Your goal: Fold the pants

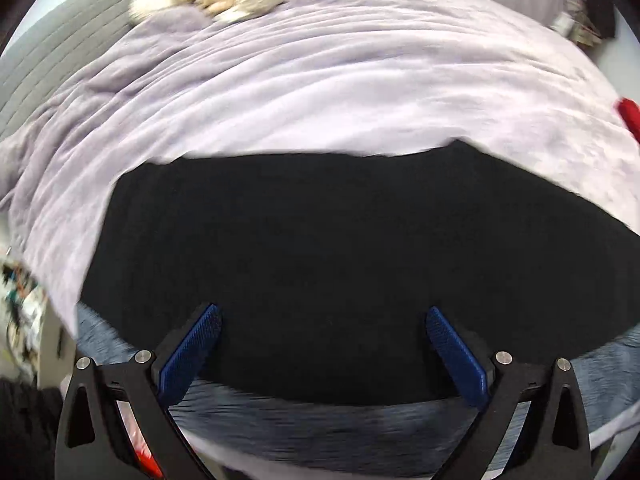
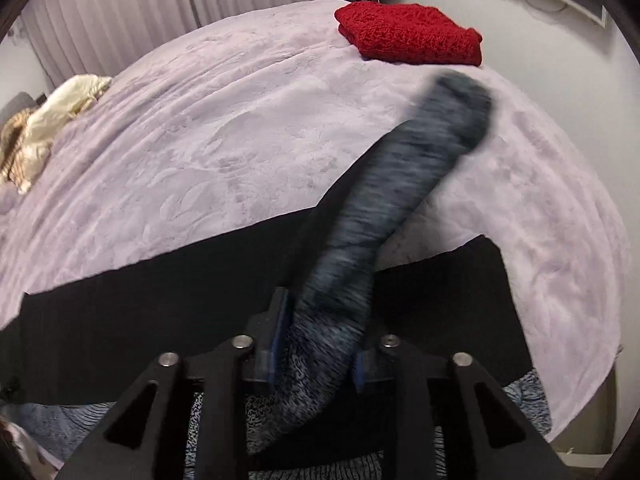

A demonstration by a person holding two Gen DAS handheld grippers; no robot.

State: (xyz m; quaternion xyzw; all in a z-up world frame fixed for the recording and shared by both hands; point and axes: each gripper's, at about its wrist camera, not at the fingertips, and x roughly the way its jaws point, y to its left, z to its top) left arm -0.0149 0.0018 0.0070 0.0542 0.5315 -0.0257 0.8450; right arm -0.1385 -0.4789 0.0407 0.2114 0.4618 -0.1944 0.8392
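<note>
The pants, a soft, limp blue-grey knit, hang bunched from the right gripper, whose fingers pinch them, the leg trailing toward the red sweater. More cloth lies on the black mat on the bed. The left gripper gapes empty. Best gripped at hem or waistband.

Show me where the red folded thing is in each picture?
Left wrist view: only a sliver of the red folded knit shows, at the right edge.
Right wrist view: the whole thing lies near the top, right of middle.
Shared landmark: the lilac blanket.
</note>
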